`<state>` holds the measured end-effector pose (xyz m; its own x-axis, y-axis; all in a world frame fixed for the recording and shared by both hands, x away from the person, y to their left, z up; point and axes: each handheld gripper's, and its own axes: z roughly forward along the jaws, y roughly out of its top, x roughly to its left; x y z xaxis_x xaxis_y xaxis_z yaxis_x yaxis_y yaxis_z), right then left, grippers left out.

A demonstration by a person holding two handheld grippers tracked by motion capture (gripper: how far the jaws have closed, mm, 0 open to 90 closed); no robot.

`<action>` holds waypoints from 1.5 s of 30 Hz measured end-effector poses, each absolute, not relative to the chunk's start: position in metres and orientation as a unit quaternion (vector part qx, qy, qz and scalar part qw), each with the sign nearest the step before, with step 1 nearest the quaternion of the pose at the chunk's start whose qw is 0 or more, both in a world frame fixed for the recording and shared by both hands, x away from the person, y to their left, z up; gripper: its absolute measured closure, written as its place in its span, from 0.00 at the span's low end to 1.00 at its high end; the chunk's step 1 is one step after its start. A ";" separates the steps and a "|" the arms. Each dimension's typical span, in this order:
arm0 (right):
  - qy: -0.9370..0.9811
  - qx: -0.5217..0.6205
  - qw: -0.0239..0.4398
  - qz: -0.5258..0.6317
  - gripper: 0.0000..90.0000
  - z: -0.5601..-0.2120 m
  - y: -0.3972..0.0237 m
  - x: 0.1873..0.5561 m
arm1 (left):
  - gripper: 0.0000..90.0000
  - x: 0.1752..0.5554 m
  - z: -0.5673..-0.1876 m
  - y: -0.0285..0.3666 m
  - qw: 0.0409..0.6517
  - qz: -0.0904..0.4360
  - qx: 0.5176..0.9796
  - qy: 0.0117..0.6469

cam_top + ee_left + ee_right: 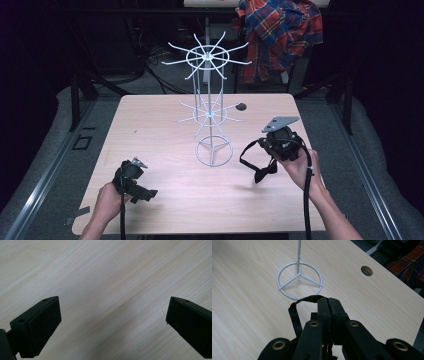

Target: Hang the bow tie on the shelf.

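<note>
Right gripper view shows our right hand-held gripper point(329, 305) clamped on a black strap point(295, 315) near the wire rack point(299, 280), presumably for hanging, while our left hand-held gripper point(113, 315) waits wide over the surface point(105, 272)

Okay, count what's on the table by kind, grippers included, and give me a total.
Grippers: 2, the left gripper and the right gripper
White wire rack: 1
Black bow tie, held in the right gripper's shut jaws: 1
Total: 4

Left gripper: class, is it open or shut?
Open. The left gripper has its jaws far apart, with bare table between them.
</note>
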<state>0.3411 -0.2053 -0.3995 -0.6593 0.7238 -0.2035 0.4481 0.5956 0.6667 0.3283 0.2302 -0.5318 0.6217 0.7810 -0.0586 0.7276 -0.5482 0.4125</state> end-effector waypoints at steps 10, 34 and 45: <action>0.859 0.338 0.244 0.297 0.98 -0.389 -0.204 0.343 | 0.00 0.327 -0.531 0.228 0.196 0.068 0.881 0.426; 0.846 0.335 0.248 0.331 0.98 -0.372 -0.192 0.361 | 0.00 0.322 -0.529 0.235 0.198 0.073 0.876 0.435; 0.843 0.321 0.256 0.347 0.98 -0.361 -0.187 0.362 | 0.00 0.322 -0.529 0.236 0.199 0.072 0.875 0.435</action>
<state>0.3620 -0.1871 -0.3607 -0.6630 0.7190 -0.2085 0.3635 0.5527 0.7500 0.3223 0.2358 -0.5292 0.6116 0.7899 -0.0459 0.7323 -0.5431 0.4108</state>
